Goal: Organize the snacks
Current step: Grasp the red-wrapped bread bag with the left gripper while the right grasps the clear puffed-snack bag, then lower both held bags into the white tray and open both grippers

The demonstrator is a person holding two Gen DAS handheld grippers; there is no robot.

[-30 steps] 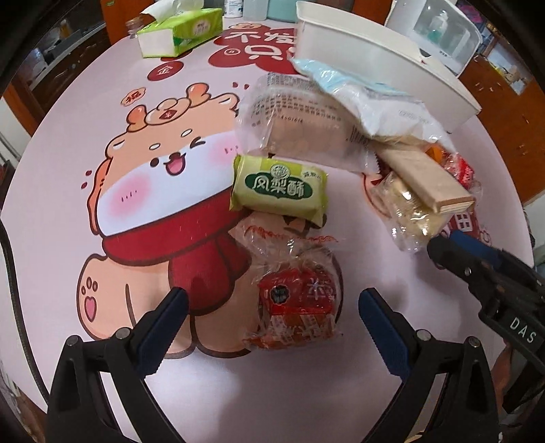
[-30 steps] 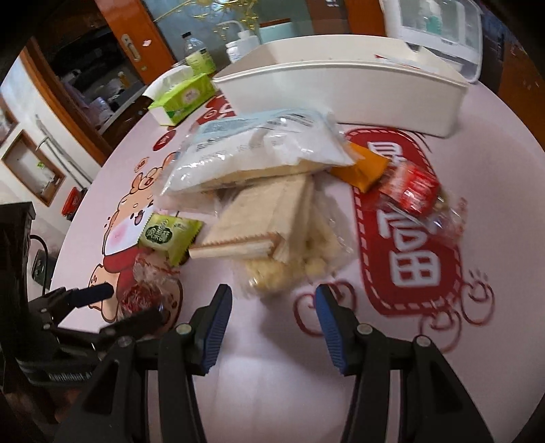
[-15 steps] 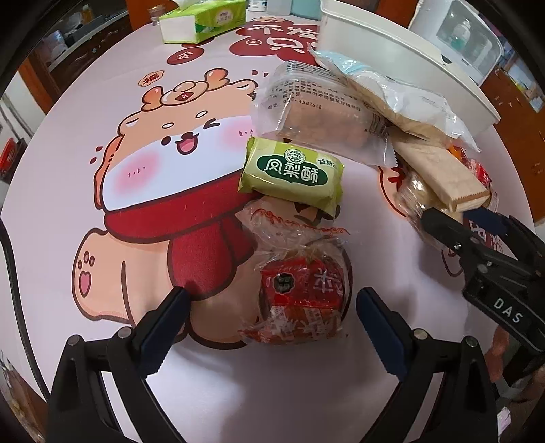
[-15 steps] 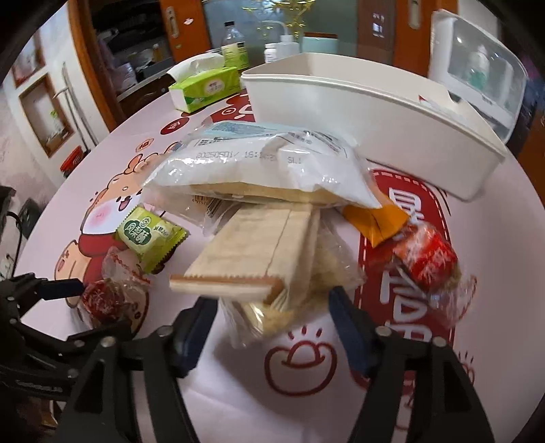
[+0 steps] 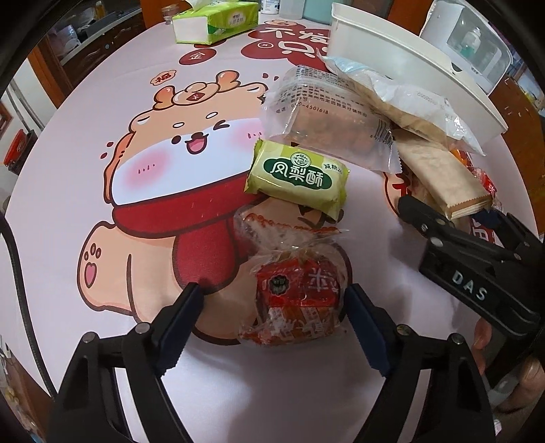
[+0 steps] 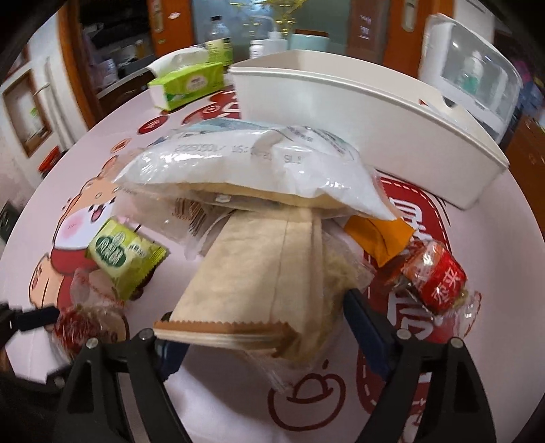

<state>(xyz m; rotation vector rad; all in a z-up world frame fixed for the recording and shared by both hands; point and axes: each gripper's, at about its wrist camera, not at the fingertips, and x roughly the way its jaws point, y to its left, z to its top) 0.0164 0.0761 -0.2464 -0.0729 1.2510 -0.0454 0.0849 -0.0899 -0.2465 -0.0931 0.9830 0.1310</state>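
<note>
Red snack (image 5: pixel 297 297) between left claw (image 5: pixel 276 303) pads

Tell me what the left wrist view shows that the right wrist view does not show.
Only the left wrist view: the left gripper, jaws wide around the red snack, and the printed clear packet in full.

Only the right wrist view: the orange packet, a second red candy, and the right gripper straddling the beige wafer pack.

Both: green pastry, white bin, tissue pack.
</note>
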